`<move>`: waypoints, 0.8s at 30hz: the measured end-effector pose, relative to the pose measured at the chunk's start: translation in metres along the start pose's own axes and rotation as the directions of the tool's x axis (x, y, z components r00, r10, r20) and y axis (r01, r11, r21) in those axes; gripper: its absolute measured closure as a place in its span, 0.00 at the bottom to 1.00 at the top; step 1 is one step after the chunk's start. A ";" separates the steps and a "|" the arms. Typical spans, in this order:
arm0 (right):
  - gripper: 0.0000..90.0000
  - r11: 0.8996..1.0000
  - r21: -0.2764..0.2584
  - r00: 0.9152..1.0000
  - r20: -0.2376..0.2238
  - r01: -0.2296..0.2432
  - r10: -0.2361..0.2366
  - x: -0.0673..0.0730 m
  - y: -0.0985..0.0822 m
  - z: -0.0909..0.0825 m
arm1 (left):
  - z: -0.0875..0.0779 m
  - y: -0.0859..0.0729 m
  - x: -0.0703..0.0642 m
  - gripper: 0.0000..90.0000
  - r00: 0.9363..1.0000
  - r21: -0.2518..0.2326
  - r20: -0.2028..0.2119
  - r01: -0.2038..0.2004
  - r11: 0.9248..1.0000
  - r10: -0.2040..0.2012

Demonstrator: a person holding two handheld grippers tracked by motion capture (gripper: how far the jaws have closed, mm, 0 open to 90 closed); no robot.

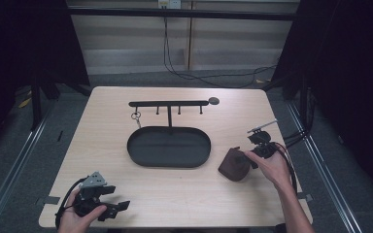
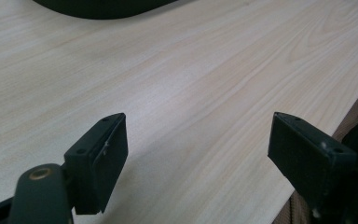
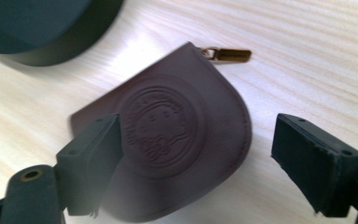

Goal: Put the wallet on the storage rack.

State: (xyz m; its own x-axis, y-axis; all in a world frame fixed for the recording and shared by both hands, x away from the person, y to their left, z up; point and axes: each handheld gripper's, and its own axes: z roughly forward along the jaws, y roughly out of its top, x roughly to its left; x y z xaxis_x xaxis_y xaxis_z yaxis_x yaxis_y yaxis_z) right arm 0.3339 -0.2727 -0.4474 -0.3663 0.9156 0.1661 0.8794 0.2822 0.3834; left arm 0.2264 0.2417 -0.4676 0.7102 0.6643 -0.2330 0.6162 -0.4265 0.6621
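A dark brown leather pouch [image 1: 233, 166] lies flat on the table to the right of a black oval tray [image 1: 169, 160]. In the right gripper view the pouch [image 3: 177, 116] shows an embossed round seal and a brass zipper pull [image 3: 228, 54]. My right gripper [image 1: 252, 158] hovers just right of the pouch, and its jaws [image 3: 198, 120] stand wide open on either side of it without touching. At the table's front left corner my left gripper [image 1: 119, 196] is held open [image 2: 198, 121] above bare wood, with nothing between its fingers.
A black hook rail [image 1: 169, 103] stands behind the tray on a post, with a key ring [image 1: 136, 116] hanging from its left hook. The tray's rim [image 2: 102, 8] lies ahead of the left gripper. Cables [image 1: 291, 141] trail off the table's right edge.
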 end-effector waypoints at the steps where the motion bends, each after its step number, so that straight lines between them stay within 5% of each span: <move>1: 0.17 1.000 0.023 1.000 0.003 -0.001 0.001 -0.002 0.001 0.003 | 0.001 0.000 0.000 0.22 1.000 0.004 0.001 0.004 1.000 -0.004; 11: 0.21 0.997 0.081 1.000 -0.021 -0.009 0.011 -0.009 0.004 0.016 | 0.001 0.000 0.000 0.23 1.000 0.019 0.007 -0.001 1.000 0.001; 15: 0.18 0.998 0.052 1.000 -0.024 -0.018 0.020 -0.009 0.003 0.011 | 0.002 -0.001 0.000 0.23 1.000 0.017 -0.002 0.001 1.000 -0.001; 24: 0.14 0.992 0.122 0.997 -0.072 -0.006 0.015 -0.003 0.007 0.025 | 0.002 0.000 0.000 0.23 1.000 0.025 0.006 -0.001 1.000 0.001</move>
State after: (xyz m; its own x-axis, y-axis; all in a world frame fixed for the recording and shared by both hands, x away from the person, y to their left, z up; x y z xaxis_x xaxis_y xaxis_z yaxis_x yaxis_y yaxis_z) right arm 0.3491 -0.2666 -0.4679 -0.3741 0.8967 0.2366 0.9122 0.3097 0.2684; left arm 0.2269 0.2405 -0.4695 0.7129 0.6600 -0.2372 0.6237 -0.4421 0.6446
